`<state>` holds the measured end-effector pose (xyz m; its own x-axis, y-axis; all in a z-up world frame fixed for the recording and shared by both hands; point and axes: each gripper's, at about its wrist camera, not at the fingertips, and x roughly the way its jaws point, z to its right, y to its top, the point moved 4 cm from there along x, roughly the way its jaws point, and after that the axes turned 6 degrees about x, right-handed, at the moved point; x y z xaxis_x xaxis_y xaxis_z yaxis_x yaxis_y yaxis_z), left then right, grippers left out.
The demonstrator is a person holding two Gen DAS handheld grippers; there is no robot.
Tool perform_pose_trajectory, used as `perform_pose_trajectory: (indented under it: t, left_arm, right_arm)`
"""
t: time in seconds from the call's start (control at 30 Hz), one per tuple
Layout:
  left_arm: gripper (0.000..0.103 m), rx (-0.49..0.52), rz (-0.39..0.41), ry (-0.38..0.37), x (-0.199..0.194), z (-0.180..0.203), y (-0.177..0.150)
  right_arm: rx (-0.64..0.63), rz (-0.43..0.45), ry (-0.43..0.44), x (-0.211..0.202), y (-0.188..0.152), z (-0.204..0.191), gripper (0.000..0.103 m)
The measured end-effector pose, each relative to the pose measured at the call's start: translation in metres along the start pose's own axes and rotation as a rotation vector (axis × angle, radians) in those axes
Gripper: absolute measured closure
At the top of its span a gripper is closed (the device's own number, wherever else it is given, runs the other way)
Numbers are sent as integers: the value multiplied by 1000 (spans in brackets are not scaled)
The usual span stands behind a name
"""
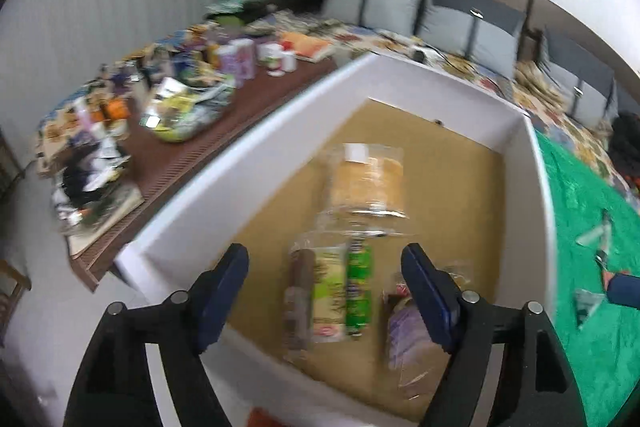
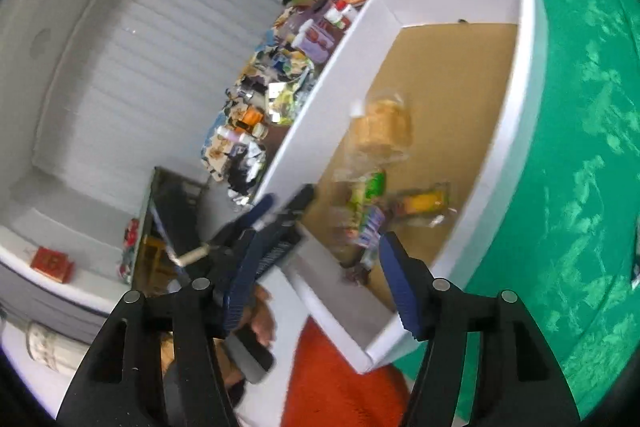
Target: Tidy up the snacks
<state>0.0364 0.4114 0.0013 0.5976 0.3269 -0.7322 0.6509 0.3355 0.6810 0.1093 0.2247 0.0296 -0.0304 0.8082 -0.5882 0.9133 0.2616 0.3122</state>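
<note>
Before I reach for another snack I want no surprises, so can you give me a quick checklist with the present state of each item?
1. Left gripper empty: ok, fingers apart with nothing pinched; the packets lie on the box floor below.
2. Right gripper empty: ok, fingers apart, nothing pressed between them.
3. Snacks inside the white box: ok, the cracker packet, the green-labelled packet and the purple packet lie on its brown floor.
4. Room left in the box: ok, the far part of the floor is bare.
5. Packets lined up neatly: cannot tell, the pictures are blurred.
6. More snacks waiting: ok, a pile sits beyond the box.
</note>
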Motion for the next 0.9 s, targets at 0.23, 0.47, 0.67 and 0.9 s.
perform_pose_trajectory:
  t: [0.23,0.47,0.67,0.9]
  left_arm:
    - [24,5,38,-156,-30,44,-26]
    - [11,168,76,-418,-70,176,-42]
    - [9,400,-94,-456,-36,299,-105]
    - [9,435,-232,-428,15,352,-126]
  right_arm:
    - [-169,175,-523,-69,-30,121,32]
    - [-13,342,-888,-192,-86,279,32]
    - [167,425,-1019,-279,-115,359,32]
    - [250,508,-991,-298,-128,390,21]
